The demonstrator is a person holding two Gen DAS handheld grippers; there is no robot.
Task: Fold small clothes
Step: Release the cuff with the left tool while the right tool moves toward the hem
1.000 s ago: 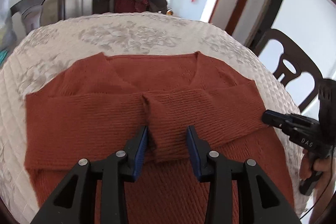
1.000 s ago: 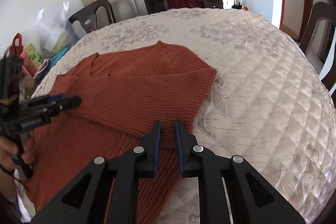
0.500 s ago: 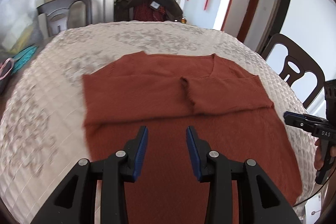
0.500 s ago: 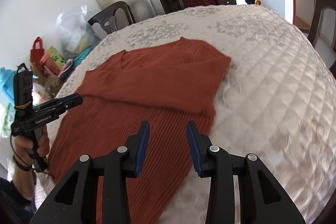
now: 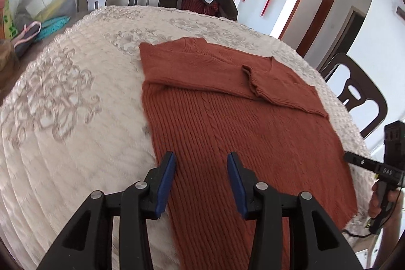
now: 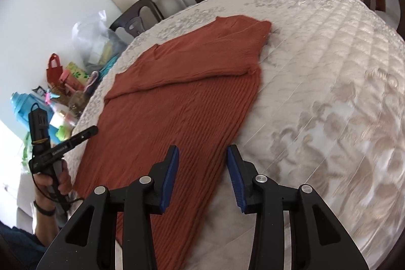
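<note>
Pulled back from the folded sleeves toward the hem of the rust sweater (image 5: 243,123), both sets of fingers just opening. Left gripper (image 5: 201,177) and right gripper (image 6: 202,175) now apart, nothing clamped. Sweater flat on quilted desk (image 5: 65,103), sleeves crossed.

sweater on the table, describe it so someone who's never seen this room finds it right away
A round table under a cream quilted cover fills the room's middle. The sweater lies flat on it, both sleeves folded across its chest. It is the only rust-orange ribbed knit there; nothing else lies on the cover.
</note>
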